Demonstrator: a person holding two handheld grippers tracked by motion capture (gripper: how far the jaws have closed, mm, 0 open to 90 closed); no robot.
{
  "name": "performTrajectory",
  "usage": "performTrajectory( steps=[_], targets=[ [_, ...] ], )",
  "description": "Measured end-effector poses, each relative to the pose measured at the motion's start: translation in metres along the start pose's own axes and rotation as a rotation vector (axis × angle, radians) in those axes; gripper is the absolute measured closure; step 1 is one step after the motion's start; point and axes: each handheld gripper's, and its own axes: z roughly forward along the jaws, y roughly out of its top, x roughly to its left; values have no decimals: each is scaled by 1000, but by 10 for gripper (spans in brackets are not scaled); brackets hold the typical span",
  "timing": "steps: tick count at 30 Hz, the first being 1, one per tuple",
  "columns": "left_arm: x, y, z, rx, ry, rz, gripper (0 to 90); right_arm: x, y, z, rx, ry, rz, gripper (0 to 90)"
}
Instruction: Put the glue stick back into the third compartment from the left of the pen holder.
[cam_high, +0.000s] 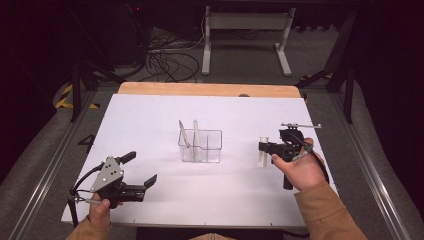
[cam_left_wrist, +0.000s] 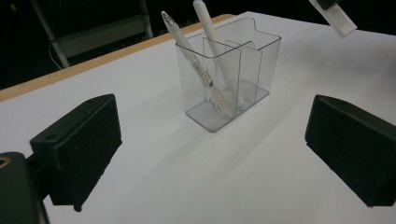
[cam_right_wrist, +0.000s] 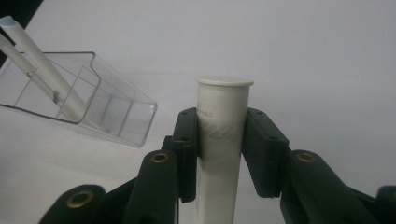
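White table (cam_high: 150, 200); clear holder (cam_high: 200, 146) mid. Right tongs (cam_high: 263, 146) clamp white tube (cam_high: 262, 151) upright; left tongs (cam_high: 140, 169) wide, empty. Advice: keep tube vertical, lower into free compartment.

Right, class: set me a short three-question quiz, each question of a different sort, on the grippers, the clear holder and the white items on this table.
1. True or false: the left gripper is shut on a pen.
2. How many white pens stand in the clear holder?
3. The right gripper is: A) open above the holder; B) shut on a white tube, off to one side of the holder; C) resting inside the holder.

Key: 1 false, it is open and empty; 2 two; 3 B.
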Motion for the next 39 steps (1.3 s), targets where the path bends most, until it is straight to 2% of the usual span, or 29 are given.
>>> performTrajectory(
  steps=[4, 13, 36, 39],
  targets=[
    [-1, -1, -1, -1, 7, -2, 43, 5, 1, -5, -66, 32, -80, 675],
    [-1, -4, -7, -3, 27, -15, 42, 19, 6, -10, -166, 95, -205, 675],
    [1, -5, -11, -13, 24, -26, 36, 52, 11, -12, -323, 264, -380, 675],
    [1, -4, -11, -16, 26, -31, 36, 55, 11, -11, -324, 279, -396, 674]
  ],
)
